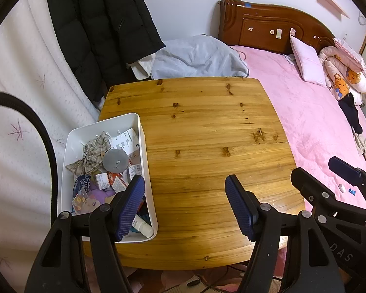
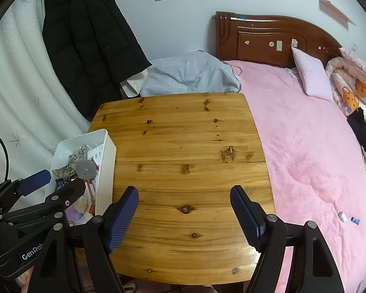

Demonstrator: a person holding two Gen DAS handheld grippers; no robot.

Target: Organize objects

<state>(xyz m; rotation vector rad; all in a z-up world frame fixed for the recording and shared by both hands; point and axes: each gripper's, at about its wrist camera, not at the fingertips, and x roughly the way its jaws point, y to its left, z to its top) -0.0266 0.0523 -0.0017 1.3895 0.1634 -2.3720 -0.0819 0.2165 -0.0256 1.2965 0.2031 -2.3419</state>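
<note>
Both my left gripper (image 1: 185, 205) and right gripper (image 2: 184, 216) hang released above the bare table (image 1: 207, 127). The objects lie heaped in the bin (image 1: 144, 146) at its left edge; it seems to overhang, so a nudge could tip it.

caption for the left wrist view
Open left gripper above a wooden table, beside a white bin of small items.

Wooden table (image 1: 202, 131) beside pink bed (image 1: 312, 127); black coat (image 1: 102, 29) on wall.
</note>
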